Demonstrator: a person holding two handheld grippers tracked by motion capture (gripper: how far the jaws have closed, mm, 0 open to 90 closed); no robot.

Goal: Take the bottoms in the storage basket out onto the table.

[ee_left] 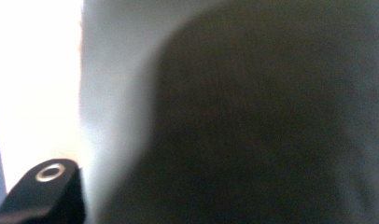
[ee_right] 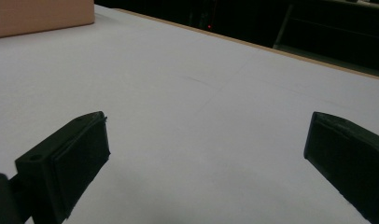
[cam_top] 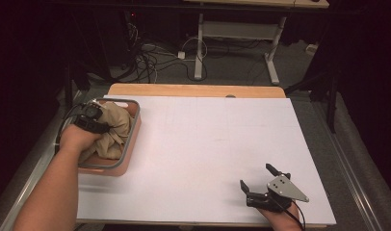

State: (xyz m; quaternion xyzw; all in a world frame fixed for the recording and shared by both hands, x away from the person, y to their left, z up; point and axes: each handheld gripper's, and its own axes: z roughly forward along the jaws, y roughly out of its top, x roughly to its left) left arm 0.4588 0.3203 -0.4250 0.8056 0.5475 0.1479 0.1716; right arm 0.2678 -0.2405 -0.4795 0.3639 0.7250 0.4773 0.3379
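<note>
From the high view, the left tool (cam_top: 93, 120) is plunged into a beige cloth (cam_top: 114, 130) bunched inside a pinkish basket (cam_top: 134, 139) with a grey rim, which sits at the left edge of the white bench (cam_top: 208, 154). The hand (cam_top: 78, 139) covers most of the tool, but the jaws look buried in the fabric and clamped on a fold of it. The right tool (cam_top: 260, 182) rests low near the front right corner of the bench, well apart from the basket, its jaws spread wide with nothing between them.

In the left gripper view, almost everything is a dark, blurred mass pressed close to the lens, probably the cloth itself, though the blur makes that uncertain. One black jaw tip with a metal ring sits at the lower left, and a bright strip lies beyond it.

In the right gripper view, the two black jaws stand far apart over bare white bench, and a corner of the basket (ee_right: 43, 16) shows at the upper left.

The step in hand seems to be lifting the cloth out of the basket. To do it well, the grip should take a generous fold rather than a thin edge, and the lift should go straight up until the trailing fabric clears the rim, so the basket isn't dragged along. The free right tool could steady the basket or take a second corner.
</note>
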